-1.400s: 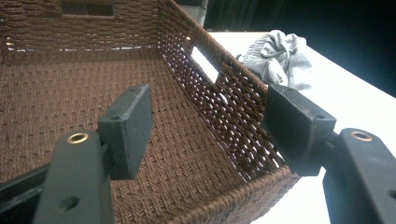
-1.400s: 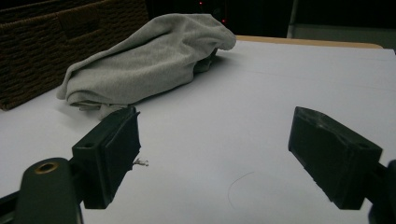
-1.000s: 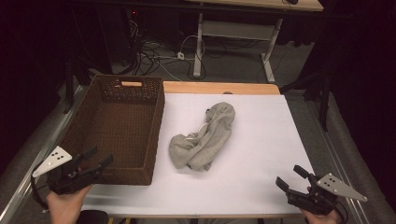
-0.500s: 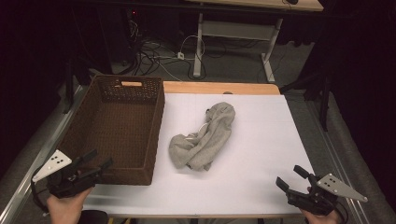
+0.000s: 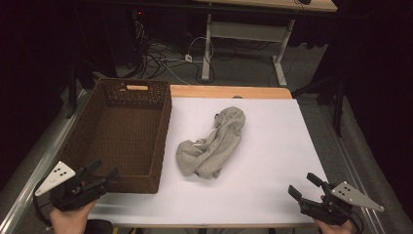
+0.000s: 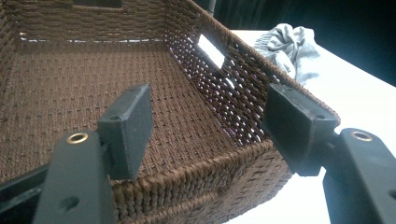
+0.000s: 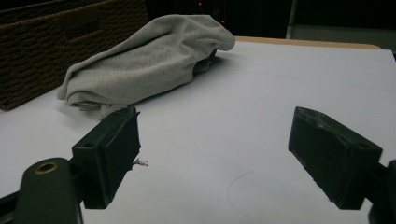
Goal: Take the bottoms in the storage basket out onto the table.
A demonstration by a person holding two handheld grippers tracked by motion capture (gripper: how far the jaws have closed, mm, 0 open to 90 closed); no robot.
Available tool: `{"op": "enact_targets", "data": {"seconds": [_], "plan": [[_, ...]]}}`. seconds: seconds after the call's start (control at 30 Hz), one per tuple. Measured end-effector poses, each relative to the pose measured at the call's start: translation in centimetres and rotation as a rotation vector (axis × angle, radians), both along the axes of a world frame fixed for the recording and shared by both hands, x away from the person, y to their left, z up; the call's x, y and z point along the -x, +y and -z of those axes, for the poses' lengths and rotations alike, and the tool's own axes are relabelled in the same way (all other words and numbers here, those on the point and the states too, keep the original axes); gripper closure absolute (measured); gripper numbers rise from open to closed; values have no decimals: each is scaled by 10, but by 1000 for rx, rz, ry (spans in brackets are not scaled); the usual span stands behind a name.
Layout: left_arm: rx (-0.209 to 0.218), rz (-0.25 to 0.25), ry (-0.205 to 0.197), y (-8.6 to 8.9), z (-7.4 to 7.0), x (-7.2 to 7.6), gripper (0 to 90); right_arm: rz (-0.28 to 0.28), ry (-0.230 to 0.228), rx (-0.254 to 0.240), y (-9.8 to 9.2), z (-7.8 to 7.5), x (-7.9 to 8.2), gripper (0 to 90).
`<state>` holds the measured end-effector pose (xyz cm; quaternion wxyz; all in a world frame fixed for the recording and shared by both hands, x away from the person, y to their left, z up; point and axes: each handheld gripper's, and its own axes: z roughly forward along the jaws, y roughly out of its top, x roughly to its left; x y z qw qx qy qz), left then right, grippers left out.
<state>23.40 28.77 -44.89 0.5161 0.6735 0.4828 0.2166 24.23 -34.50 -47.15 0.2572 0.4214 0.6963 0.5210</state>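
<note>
Your basket (image 5: pixel 122 131) sits on the surface (image 5: pixel 272 146) at the left; the cloth (image 5: pixel 214 144) lies just right of it, mid-surface, between your hands.

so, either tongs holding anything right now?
Nothing held. Left tongs are open by the basket's near corner; right tongs are open over bare table, short of the grey cloth.
</note>
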Motion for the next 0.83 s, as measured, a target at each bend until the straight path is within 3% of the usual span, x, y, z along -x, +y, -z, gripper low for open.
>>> {"op": "enact_targets", "data": {"seconds": [0.83], "plan": [[25,8,-4,-2,3,1,304,0,-2,-1,0,0,0,173]]}}
